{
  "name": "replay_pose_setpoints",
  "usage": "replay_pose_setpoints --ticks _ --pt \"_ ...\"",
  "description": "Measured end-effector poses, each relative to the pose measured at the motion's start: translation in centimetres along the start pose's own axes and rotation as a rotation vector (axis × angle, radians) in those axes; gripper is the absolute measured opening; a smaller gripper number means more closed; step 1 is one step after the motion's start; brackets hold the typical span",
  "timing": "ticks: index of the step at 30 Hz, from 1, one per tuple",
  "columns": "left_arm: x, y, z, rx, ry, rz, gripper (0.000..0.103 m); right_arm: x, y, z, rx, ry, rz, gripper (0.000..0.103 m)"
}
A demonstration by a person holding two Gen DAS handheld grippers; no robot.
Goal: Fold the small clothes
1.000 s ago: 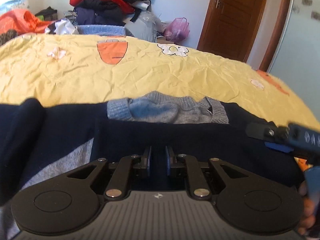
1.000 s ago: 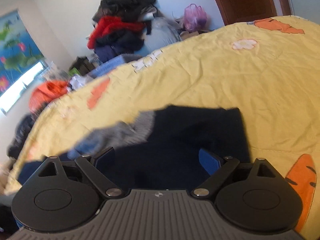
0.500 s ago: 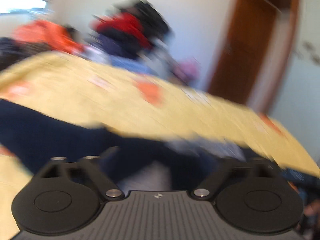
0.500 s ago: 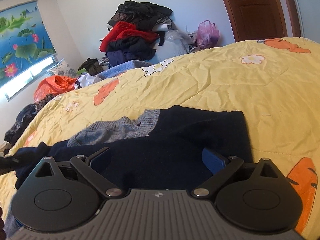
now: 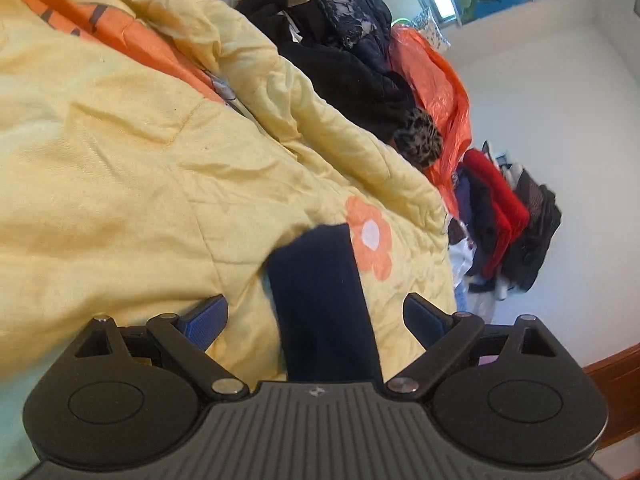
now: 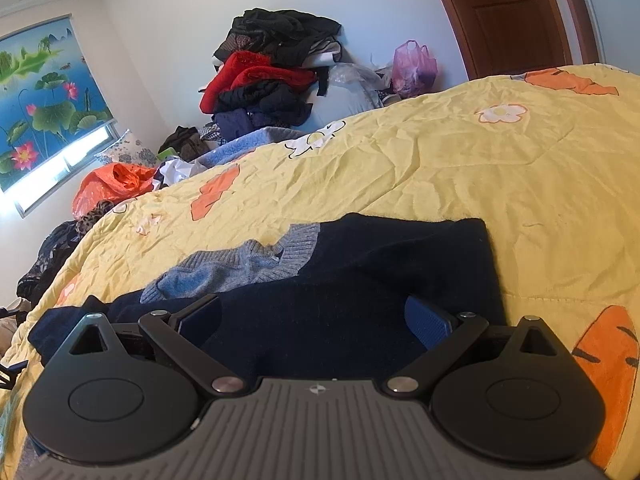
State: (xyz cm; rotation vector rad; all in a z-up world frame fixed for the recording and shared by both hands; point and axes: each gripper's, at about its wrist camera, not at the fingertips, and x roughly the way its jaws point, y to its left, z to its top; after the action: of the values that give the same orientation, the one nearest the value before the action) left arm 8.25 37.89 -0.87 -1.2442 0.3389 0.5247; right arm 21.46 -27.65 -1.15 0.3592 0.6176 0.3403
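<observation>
A small navy sweater point(image 6: 360, 280) with a grey collar point(image 6: 248, 264) lies on the yellow quilt point(image 6: 480, 168). Its right side is folded over the body. My right gripper point(image 6: 316, 318) is open just above the navy cloth, holding nothing. In the left wrist view, rolled sideways, one navy sleeve point(image 5: 320, 300) lies stretched out on the quilt point(image 5: 120, 184). My left gripper point(image 5: 316, 316) is open, with the sleeve running between its fingers and below them.
A heap of red and black clothes point(image 6: 272, 76) stands against the far wall, with a pink bag point(image 6: 414, 62) and a brown door point(image 6: 508, 12) to its right. An orange bag point(image 5: 436, 88) and dark clothes point(image 5: 352, 64) lie at the quilt's edge.
My left gripper has let go of the sweater, opened, and swung left and rolled over onto the sleeve. My right gripper stays open and has hardly moved.
</observation>
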Motion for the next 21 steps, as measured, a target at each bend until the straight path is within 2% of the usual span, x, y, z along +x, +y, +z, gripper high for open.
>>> replay_pose_setpoints --ticks 4,6,7,8,9,11,12,13,15,17,19,21 --pt "0.9 -0.9 0.6 0.056 -0.012 0.003 0.093 0.1 0.2 0.0 -0.008 0.002 -0.007 0.099" --pt "1.6 -1.6 0.9 0.101 -0.008 0.025 0.076 0.1 0.2 0.0 -0.011 0.003 -0.010 0.099" --pt "2.1 -2.0 0.9 0.136 0.010 0.046 0.049 0.2 0.3 0.0 -0.012 0.004 -0.010 0.099" --pt "2.7 -2.4 0.8 0.181 0.043 0.077 0.033 0.2 0.3 0.0 -0.013 0.004 -0.011 0.099" --pt "3.3 -2.8 0.6 0.223 0.069 0.106 0.031 0.2 0.3 0.0 -0.012 0.004 -0.010 0.099" --pt "3.5 -3.6 0.1 0.300 0.054 0.133 0.029 0.2 0.3 0.0 -0.012 0.004 -0.010 0.099" --pt "3.5 -4.0 -0.1 0.337 0.038 0.149 0.013 0.2 0.3 0.0 -0.012 0.004 -0.010 0.099" --pt "3.5 -4.4 -0.2 0.368 0.022 0.166 0.008 0.2 0.3 0.0 -0.012 0.004 -0.010 0.099" --pt "3.0 -5.5 -0.6 0.424 -0.026 0.195 0.007 0.2 0.3 0.0 -0.011 0.004 -0.009 0.099" --pt "1.7 -7.5 -1.7 0.518 -0.091 0.190 0.007 0.2 0.3 0.0 -0.010 0.004 -0.008 0.099" --pt "-0.2 -10.4 -4.0 0.653 -0.159 0.146 0.007 0.1 0.2 0.0 -0.007 0.004 -0.005 0.099" --pt "-1.9 -13.5 -7.6 0.822 -0.223 0.090 0.007 0.1 0.2 0.0 0.000 0.002 0.000 0.099"
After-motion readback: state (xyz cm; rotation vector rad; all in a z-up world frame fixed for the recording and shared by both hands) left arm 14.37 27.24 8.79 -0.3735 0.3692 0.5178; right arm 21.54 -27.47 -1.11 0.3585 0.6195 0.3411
